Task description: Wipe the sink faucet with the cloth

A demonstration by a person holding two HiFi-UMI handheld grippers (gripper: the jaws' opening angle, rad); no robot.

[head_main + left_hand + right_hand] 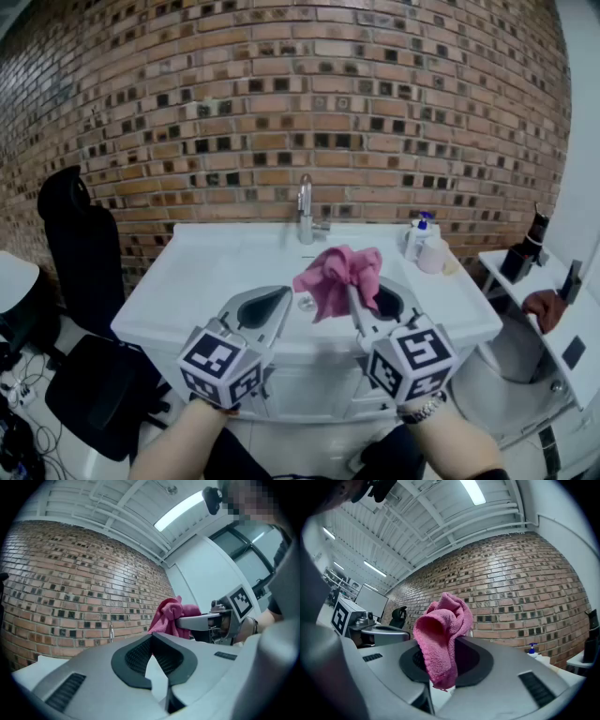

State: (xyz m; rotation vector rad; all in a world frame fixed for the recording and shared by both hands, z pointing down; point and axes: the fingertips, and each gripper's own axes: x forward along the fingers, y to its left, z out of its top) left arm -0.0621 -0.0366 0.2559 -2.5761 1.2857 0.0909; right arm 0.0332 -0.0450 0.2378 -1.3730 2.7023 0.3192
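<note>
right tongs point(367, 298) are gripping the pink cloth point(336, 275) near the faucet point(305, 208), left tongs point(274, 304) are just hanging clenched, empty

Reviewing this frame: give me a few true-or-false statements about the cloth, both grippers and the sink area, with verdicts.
1. The right gripper has its jaws closed on the pink cloth. True.
2. The cloth is pressed against the faucet. False: it is held in the air in front of the sink, clear of the faucet.
3. The left gripper has its jaws shut with nothing between them. True.
4. The pump bottle stands left of the faucet. False: in the head view it stands to the faucet's right.
</note>
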